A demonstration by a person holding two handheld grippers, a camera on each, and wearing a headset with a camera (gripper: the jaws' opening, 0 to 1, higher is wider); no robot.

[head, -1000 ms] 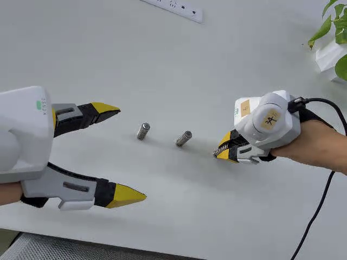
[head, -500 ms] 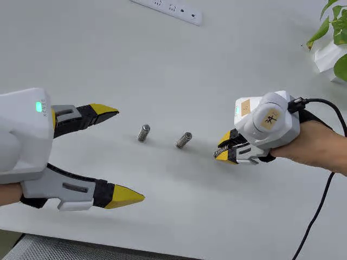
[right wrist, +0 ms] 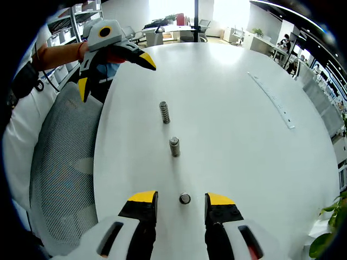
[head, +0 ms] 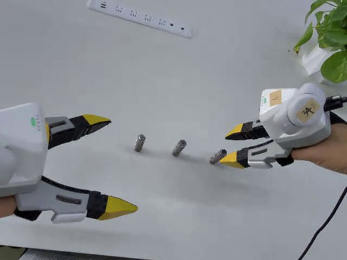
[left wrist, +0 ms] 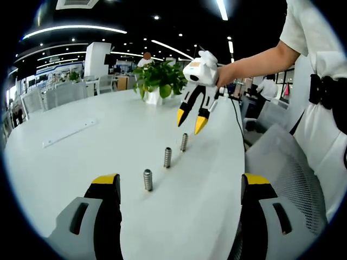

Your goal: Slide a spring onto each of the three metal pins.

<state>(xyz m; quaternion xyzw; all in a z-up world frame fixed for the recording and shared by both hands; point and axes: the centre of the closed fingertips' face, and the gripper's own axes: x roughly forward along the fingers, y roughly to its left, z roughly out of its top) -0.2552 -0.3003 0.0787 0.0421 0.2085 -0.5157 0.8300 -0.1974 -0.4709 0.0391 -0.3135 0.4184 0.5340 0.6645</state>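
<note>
Since the moment before, the right gripper point(head: 232, 145) had let go. Its two jaws had been pinched on the last spring point(head: 218, 156), and now they stood apart. That spring stood by itself on the white table point(head: 179, 70), just beside the lower yellow tip. From the head view, three springs made a row between the two grippers. The first spring point(head: 139, 142) was nearest the left gripper point(head: 108, 163), then came the middle spring point(head: 179, 148), then the last one by the right gripper. The left gripper's jaws were spread wide and held nothing. A power strip point(head: 138, 17) lay far back on the table, and a green plant point(head: 325, 27) sat in the corner. In the left gripper view, the three springs stood straight up, one behind another. The right gripper hung over the farthest one with its tips pointing down, and it looked clear of it. In the right gripper view, the last spring showed as a small round top right between the open jaws, so its long way ran up toward that gripper. It looked as if all the pins had their springs on, though the pins were hidden inside. The right gripper was the closer one, and it would likely need to lift straight up so it did not knock the spring over.
</note>
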